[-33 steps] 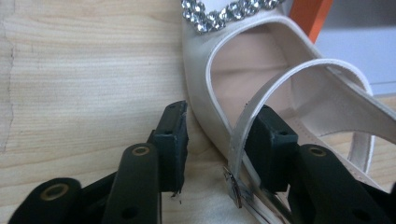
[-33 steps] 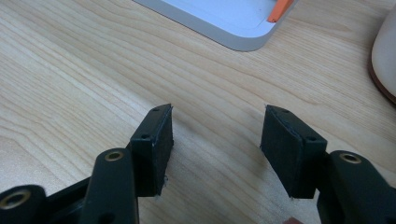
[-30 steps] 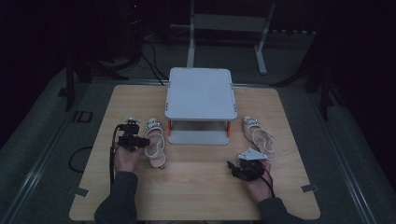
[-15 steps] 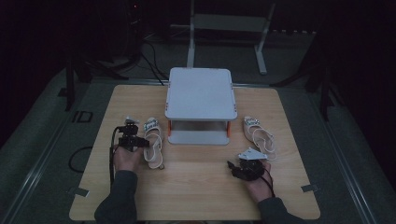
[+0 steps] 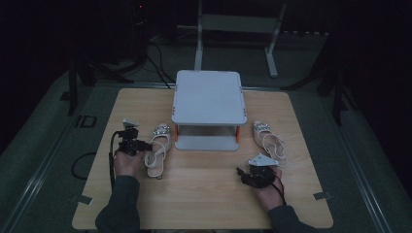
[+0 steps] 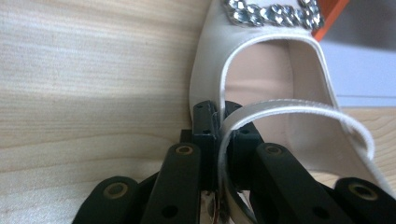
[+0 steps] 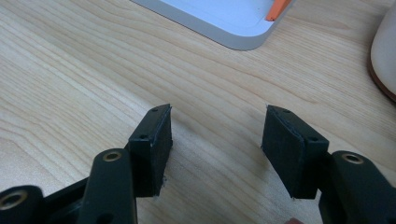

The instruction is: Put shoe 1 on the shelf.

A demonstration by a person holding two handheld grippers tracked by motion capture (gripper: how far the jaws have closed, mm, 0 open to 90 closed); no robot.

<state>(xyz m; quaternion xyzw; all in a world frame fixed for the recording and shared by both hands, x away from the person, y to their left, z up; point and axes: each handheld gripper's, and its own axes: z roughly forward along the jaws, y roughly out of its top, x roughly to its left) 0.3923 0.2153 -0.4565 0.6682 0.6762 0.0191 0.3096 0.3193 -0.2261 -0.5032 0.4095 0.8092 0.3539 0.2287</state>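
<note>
A white slingback shoe [image 5: 158, 150] with a rhinestone band [image 6: 273, 14] lies left of the grey two-tier stand [image 5: 209, 97]. My left gripper [image 5: 142, 145] reaches it from the left. In the left gripper view its jaws [image 6: 219, 126] have just been closing and now pinch the heel strap [image 6: 289, 109] where it meets the shoe's side. The matching shoe [image 5: 269, 141] lies right of the stand. Near the front right, my right gripper [image 5: 245, 175] rests low over bare wood, open [image 7: 215, 140], with nothing between its pads.
The stand's lower tray [image 7: 224, 18] lies ahead of the right gripper, and the edge of the right shoe [image 7: 385, 60] is at that view's right. The wooden table [image 5: 204, 189] has bare room along the front. Dark floor, cables and a metal frame [image 5: 233, 29] surround it.
</note>
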